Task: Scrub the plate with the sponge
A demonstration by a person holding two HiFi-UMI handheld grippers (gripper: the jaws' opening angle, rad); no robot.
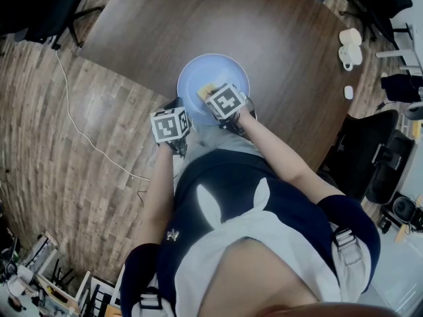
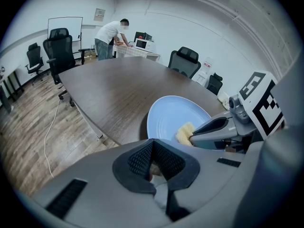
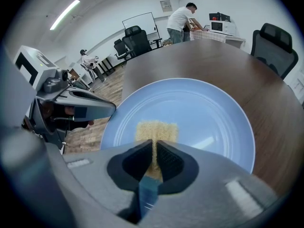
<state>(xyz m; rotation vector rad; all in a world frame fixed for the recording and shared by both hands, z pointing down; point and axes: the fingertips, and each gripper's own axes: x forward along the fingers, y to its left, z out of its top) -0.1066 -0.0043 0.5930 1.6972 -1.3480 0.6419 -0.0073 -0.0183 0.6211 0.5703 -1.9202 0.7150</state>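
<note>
Sponge (image 3: 156,129) is pinched in my right gripper (image 3: 155,158) and pressed onto the plate (image 3: 213,103), on its near half, long axis pointing at plate centre. My left gripper (image 2: 153,161), clenched empty, hovers just off the plate's left rim.

I note the plate (image 3: 204,108) ahead of the right claw (image 3: 155,151): plain pale blue. Sponge (image 3: 156,129) between its pads: yellow-tan. Table (image 3: 228,61) beyond: dark brown woodgrain. Marker cube (image 1: 225,102) atop that claw: black-and-white squares.
</note>
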